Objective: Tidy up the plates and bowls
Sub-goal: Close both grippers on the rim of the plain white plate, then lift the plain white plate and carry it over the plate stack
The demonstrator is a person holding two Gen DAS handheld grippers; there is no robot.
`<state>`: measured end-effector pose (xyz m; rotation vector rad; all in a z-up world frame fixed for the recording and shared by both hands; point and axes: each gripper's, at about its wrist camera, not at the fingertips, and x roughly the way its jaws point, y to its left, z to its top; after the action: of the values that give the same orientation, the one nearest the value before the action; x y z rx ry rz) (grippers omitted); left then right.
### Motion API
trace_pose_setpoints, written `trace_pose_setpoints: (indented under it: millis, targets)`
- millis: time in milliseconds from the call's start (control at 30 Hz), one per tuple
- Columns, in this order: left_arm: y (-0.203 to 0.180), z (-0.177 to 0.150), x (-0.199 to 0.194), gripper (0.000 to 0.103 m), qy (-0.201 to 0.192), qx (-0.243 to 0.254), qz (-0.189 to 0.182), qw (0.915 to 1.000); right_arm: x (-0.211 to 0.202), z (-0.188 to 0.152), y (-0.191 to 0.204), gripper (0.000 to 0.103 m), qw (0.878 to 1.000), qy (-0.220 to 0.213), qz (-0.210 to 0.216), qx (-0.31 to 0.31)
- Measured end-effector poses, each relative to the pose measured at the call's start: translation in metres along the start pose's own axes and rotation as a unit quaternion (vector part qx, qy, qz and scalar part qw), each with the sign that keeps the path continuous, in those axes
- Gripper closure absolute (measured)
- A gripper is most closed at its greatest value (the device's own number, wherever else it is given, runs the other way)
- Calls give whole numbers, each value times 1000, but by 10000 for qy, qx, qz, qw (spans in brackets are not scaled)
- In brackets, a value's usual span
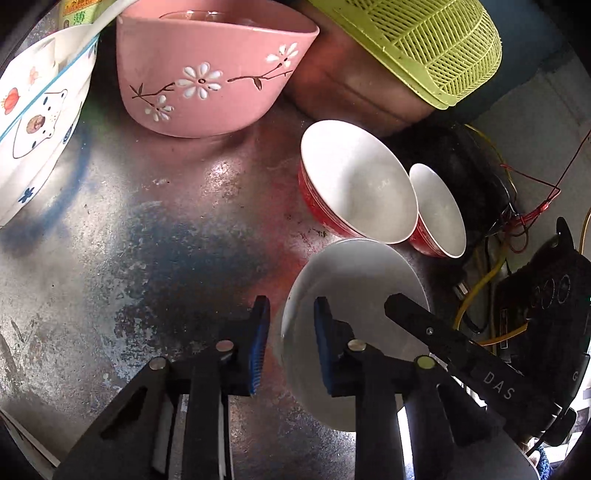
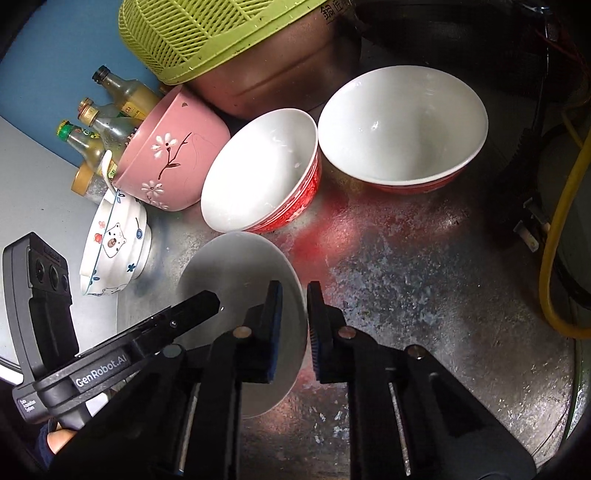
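Observation:
A white plate [image 1: 354, 280] [image 2: 236, 266] lies on the worn metal tabletop [image 1: 147, 240], with both grippers at it. My left gripper [image 1: 291, 343] straddles the plate's left rim, one pad inside and one outside. A thin strip of table shows between the outer pad and the rim. My right gripper [image 2: 295, 325] is shut on the opposite rim. Each view shows a finger [image 1: 413, 317] [image 2: 192, 308] of the other gripper over the plate. Two red bowls with white insides [image 1: 362, 184] [image 1: 439, 214] [image 2: 258, 173] [image 2: 402, 125] stand just beyond the plate.
A pink flowered bowl [image 1: 207, 74] [image 2: 173, 155] and a white bear-print bowl [image 1: 33, 110] [image 2: 114, 243] sit at the back. A green basket [image 1: 424, 44] [image 2: 207, 33] rests on a copper pot [image 2: 273, 81]. Bottles [image 2: 110, 107] stand behind, and wires [image 1: 517, 206] and a yellow cable [image 2: 565, 221] run along the side.

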<state>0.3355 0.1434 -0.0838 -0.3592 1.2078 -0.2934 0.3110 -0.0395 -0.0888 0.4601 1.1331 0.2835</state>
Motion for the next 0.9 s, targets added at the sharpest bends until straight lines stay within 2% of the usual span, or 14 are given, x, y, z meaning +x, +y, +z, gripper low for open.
trace_pose_setpoints:
  millis: [33,67,467,900]
  targets:
    - [1,0,2,92,45,-28,-36,10000,1,0,0,92,10000,6,-12,-8]
    - [1,0,4,93,49,-45,-54,10000,1,0,0,92,10000,-3,-11,-11]
    - [-10,-8,-15,93,-110,61,38,9999,-17,-7,8,92,9998,-151,-24,-127]
    - [-22,-57,-60,93,-259,-1,301,9992,-52,-43,18,92,9994,-68,195,-268]
